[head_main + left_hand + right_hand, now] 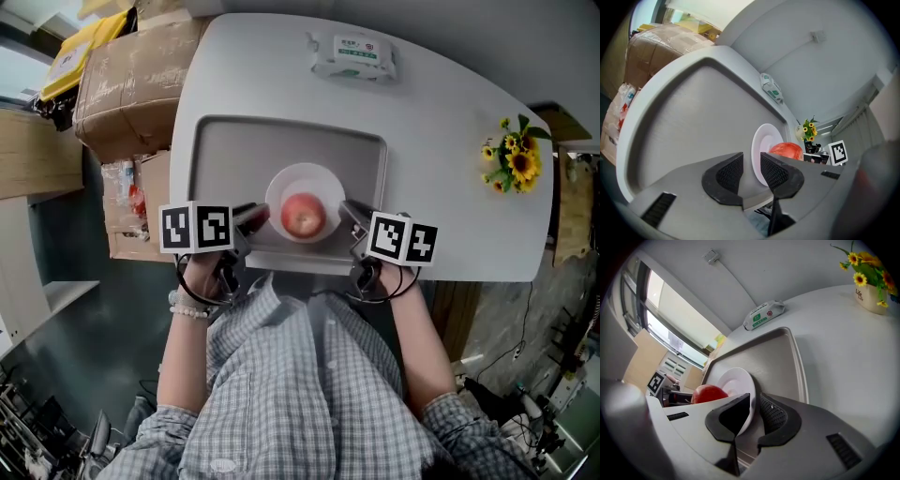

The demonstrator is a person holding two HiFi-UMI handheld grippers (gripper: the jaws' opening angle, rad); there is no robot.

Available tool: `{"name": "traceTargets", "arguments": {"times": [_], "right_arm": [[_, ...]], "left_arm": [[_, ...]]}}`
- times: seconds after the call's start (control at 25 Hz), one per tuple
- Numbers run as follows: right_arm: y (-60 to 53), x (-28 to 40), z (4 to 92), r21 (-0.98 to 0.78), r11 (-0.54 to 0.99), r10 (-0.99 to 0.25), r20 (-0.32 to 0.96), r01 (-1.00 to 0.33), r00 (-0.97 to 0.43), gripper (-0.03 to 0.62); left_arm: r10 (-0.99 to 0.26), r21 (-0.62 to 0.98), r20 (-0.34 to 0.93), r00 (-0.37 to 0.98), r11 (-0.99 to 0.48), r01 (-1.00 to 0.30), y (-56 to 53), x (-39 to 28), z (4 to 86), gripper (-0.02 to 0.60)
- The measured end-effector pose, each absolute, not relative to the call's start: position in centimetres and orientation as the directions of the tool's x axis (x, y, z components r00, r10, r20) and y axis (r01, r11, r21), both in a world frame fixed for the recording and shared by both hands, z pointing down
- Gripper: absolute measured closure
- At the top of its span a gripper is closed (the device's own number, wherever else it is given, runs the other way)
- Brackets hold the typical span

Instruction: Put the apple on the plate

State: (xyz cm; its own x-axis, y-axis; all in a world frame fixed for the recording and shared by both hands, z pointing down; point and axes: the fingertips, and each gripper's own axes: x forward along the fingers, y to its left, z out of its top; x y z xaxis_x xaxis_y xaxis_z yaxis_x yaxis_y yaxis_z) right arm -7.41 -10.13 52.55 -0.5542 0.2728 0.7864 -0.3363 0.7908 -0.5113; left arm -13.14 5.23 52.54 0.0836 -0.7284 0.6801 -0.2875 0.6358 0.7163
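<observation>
The red apple (303, 216) already sat in the middle of the round white plate (281, 183), so by my reading the placing was done and you were at the letting-go end of the task. The plate rested on the grey rectangular tray (225, 150), close to the tray's near edge, and the tray lay at the near edge of the pale counter (450, 141).

Your left gripper (751, 161) hung just beside the plate's left rim, jaws a little apart and grasping nothing; only tray and a sliver of plate showed through the gap. Your right gripper (754, 404) sat just beside the right rim, also released, with the plate's edge showing in its narrow gap but not, as far as I could judge, clamped.

The next move probably called only for drawing both grippers straight back towards you without nudging the plate.

A green-and-white pack of wipes (354, 54) lay at the counter's far edge, and a small pot of sunflowers (511, 159) stood at its right edge, both well apart from the tray.
</observation>
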Motion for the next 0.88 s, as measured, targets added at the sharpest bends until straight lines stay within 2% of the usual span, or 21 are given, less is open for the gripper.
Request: {"name": "traceTargets", "arguments": {"times": [0.24, 0.36, 0.88], "right_arm": [[-11.3, -7.6, 50.7, -0.481, 0.815, 0.191, 0.751, -0.325, -0.632, 0.545], [-11.7, -7.6, 49.2, -0.520, 0.790, 0.173, 0.698, -0.326, -0.695, 0.549], [-14.5, -6.6, 38.5, -0.385, 0.885, -0.019, 0.529, -0.260, -0.849, 0.563]], "left_arm": [[-0.716, 0.668, 0.697, -0.034, 0.666, -0.332, 7.3, -14.6, 50.7, 0.488], [-0.722, 0.634, 0.685, -0.097, 0.657, -0.407, 7.5, -15.2, 49.0, 0.551], [-0.838, 0.563, 0.450, -0.307, 0.534, -0.631, 5.6, -16.5, 37.5, 0.572]]}}
